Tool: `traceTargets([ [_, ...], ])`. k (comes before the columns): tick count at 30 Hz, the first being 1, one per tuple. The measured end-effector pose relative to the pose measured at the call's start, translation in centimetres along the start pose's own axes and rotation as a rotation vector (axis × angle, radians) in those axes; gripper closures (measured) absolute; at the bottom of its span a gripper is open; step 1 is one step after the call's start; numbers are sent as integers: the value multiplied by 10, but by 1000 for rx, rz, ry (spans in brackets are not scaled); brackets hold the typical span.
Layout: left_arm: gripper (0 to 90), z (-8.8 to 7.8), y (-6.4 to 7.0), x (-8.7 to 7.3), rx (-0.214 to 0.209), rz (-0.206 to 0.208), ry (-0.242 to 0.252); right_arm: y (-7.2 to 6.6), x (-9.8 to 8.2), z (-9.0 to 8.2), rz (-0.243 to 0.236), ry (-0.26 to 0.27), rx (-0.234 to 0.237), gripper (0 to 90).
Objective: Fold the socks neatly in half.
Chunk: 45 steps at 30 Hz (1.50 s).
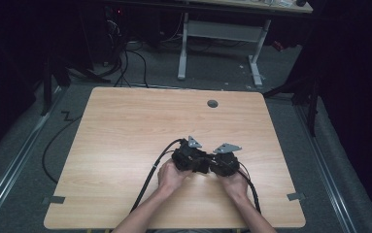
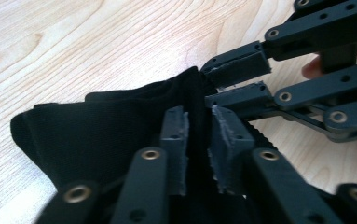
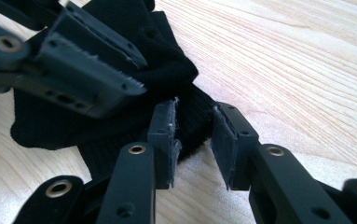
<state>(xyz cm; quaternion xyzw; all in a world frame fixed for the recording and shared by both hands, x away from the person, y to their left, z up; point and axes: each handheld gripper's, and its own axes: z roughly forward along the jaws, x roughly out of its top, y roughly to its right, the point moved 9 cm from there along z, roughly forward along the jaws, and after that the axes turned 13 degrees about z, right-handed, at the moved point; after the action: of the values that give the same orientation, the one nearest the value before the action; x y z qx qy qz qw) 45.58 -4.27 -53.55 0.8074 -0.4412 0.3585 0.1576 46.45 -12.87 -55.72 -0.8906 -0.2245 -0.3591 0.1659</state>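
On the table (image 1: 125, 126) — both grippers' jaws stand apart around black cloth (image 2: 97, 130).

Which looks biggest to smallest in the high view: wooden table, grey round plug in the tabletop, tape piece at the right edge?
1. wooden table, by far.
2. and 3. unsure: grey round plug and tape piece look alike; the tape sits nearer the camera.

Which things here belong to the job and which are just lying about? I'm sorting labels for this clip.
In the job:
- black cloth, bunched on the table
- left gripper, fingers astride a fold of the cloth
- right gripper, fingers around the cloth's edge

Just lying about:
- white-legged desk on the floor behind
- loose cables on the floor
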Motion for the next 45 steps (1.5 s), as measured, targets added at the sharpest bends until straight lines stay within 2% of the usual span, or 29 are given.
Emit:
traceTargets([
  [3, 643, -5, -1, 1, -8, -4, 25, 0, 1, 0, -2, 1, 2, 697],
  [9, 584, -19, -6, 4, -7, -13, 74, 0, 1, 1, -1, -1, 9, 707],
  [13, 553, -29, -12, 7, 9, -32, 111, -1, 3, 3, -13, -9, 10, 709],
  [19, 534, -48, -32, 3, 56, -72, 146, -3, 7, 8, -17, -12, 15, 708],
  [23, 533, -55, -44, -9, 88, -93, 131, -4, 10, 11, -20, -14, 18, 708],
  [29, 535, -52, -55, -40, 125, -121, 69, -10, 16, 18, -30, -14, 38, 706],
  [33, 537, -50, -59, -53, 133, -147, 59, -17, 21, 25, -44, -6, 49, 696],
  [36, 537, -50, -60, -56, 140, -147, 53, -18, 24, 27, -12, 0, 49, 647],
  [38, 538, -49, -60, -56, 143, -143, 55, -20, 27, 21, 7, 15, 53, 631],
  [42, 540, -48, -57, -53, 144, -142, 67, -27, 35, 3, 21, 54, 92, 613],
  [45, 539, -45, -55, -51, 138, -141, 66, -36, 37, -2, 39, 52, 127, 592],
])
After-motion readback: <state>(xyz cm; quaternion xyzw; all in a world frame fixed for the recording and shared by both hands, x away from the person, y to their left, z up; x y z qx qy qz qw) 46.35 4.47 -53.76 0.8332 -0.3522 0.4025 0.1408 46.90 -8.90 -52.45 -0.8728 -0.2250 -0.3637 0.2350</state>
